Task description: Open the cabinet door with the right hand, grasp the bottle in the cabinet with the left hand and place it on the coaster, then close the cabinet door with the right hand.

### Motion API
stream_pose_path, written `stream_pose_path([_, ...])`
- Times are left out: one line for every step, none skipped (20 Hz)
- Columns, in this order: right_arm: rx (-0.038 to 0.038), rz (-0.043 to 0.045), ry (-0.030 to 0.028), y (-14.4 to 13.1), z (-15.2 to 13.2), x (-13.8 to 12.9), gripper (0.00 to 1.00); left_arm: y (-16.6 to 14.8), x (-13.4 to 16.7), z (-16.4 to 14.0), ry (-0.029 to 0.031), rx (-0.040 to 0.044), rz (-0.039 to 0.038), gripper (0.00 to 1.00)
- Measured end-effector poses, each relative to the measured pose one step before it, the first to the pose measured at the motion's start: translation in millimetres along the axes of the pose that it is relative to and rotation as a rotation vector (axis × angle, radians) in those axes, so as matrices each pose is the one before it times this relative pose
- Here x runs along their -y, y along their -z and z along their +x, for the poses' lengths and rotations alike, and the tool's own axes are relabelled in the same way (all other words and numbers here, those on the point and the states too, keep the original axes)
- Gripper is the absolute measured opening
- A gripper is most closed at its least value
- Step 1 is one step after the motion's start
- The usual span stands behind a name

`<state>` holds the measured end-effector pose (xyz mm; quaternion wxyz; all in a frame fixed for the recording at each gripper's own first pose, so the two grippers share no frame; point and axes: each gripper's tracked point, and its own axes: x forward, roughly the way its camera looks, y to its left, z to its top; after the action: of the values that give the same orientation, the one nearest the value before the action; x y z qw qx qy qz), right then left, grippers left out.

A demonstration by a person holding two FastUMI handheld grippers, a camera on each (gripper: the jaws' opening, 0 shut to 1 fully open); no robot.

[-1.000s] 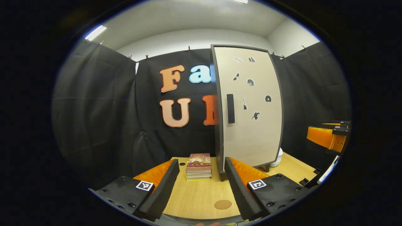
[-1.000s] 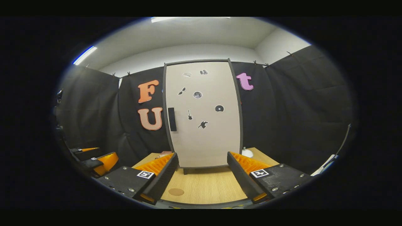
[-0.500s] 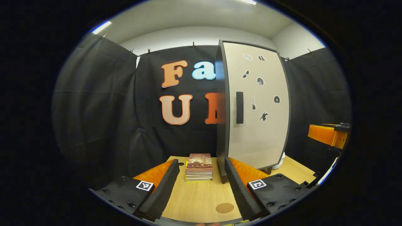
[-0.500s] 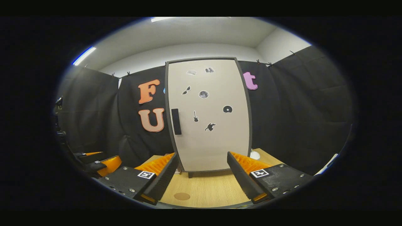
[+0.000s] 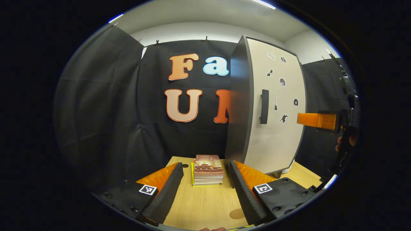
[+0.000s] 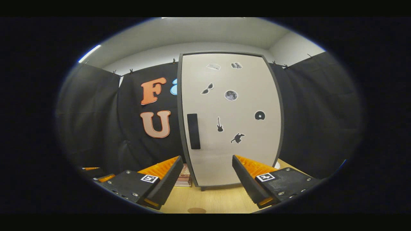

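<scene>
Nothing done yet: cabinet door (image 6: 229, 122) shut, bottle hidden behind it. My right gripper (image 6: 207, 179) faces the door, fingers spread wide and empty, handle (image 6: 193, 131) ahead-left. Left gripper (image 5: 205, 189) gapes empty over the table (image 5: 200, 205), coaster (image 5: 237, 213) below.

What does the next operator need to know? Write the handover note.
Left gripper: open, holding nothing, low over the wooden table.
Right gripper: open, holding nothing, facing the cabinet door, short of its dark handle.
Door shut; bottle not in sight. Round coaster lies bare near the front of the table; a stack of books sits left of the cabinet.
Done: nothing yet.
Left: open the door, move the bottle to the coaster, close the door.
</scene>
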<state>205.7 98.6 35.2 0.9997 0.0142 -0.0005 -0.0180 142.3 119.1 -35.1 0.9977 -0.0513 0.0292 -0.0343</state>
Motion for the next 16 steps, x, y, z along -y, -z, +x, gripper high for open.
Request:
stream_pose_path([-0.00015, -0.00027, 0.00201, -1.77, 14.29, -5.43, 0.95, 3.34, -8.39, 3.55, -0.00809, -0.00858, -0.00151, 0.95])
stream_pose_path([-0.00540, -0.00408, -0.00116, -1.51, 13.31, -4.91, 0.95, 3.19, -7.75, 2.93, -0.00710, -0.00635, -0.00507, 0.96])
stream_pose_path([-0.00092, -0.00718, 0.00150, -2.58, 12.17, -4.39, 0.95, 2.73, -6.87, 3.02, -0.00987, -0.00614, -0.00812, 0.96])
stream_pose_path([0.00567, -0.00756, -0.00553, -4.65, 12.17, -4.93, 0.95, 2.37, -6.38, 3.81, -0.01015, -0.00737, -0.00591, 0.96])
stream_pose_path([0.00095, -0.00448, -0.00547, -2.83, 11.92, -4.55, 0.95, 2.17, -8.56, 3.22, -0.02330, -0.00886, -0.00199, 0.96])
stream_pose_path([-0.00297, -0.00597, -0.00267, -1.19, 11.01, -2.23, 0.95, 1.94, -6.16, 4.37, -0.01172, -0.00656, -0.00456, 0.96])
stream_pose_path([0.00557, -0.00816, -0.00780, -2.02, 11.18, -3.29, 0.95, 2.58, -4.22, 3.95, -0.01602, -0.00467, -0.00146, 0.96])
stream_pose_path([0.00686, -0.00609, -0.00283, -3.51, 9.48, -0.97, 0.95, 0.62, -8.34, 2.99, -0.02141, 0.00308, -0.00131, 0.96])
stream_pose_path([0.00356, -0.00106, -0.00240, -2.21, 10.45, -0.51, 0.95, -0.33, -7.08, 4.15, -0.02295, 0.00435, -0.00079, 0.96])
stream_pose_path([0.00391, 0.00333, -0.00519, -1.69, 9.15, -1.39, 0.95, 1.72, -6.74, 4.47, -0.02639, -0.00220, 0.00121, 1.00])
stream_pose_path([-0.00226, -0.00042, -0.00127, -0.01, 9.35, 0.05, 0.94, -0.18, -5.78, 3.96, -0.02362, -0.00191, -0.00333, 0.96])
stream_pose_path([-0.00452, -0.00248, -0.00106, -0.24, 8.01, 0.81, 0.94, -1.18, -4.42, 4.16, -0.02015, -0.00002, -0.00988, 0.96])
stream_pose_path([-0.00981, -0.00091, -0.00434, 3.64, 6.13, -0.72, 0.89, 0.53, -3.06, 4.60, -0.01467, -0.00280, -0.00975, 0.96])
stream_pose_path([-0.00284, 0.00038, -0.00648, -0.81, 3.93, -1.89, 0.92, 2.19, -2.37, 4.02, -0.01212, -0.00696, -0.00232, 0.96])
stream_pose_path([0.00038, -0.00360, -0.00477, -0.50, 4.20, -0.31, 0.89, 1.47, -3.10, 3.03, -0.01583, -0.00333, 0.00327, 0.96])
stream_pose_path([0.00009, -0.00300, 0.00254, 1.48, 3.10, 0.58, 0.83, 1.38, -4.65, 2.91, -0.01309, -0.00218, 0.00125, 0.96])
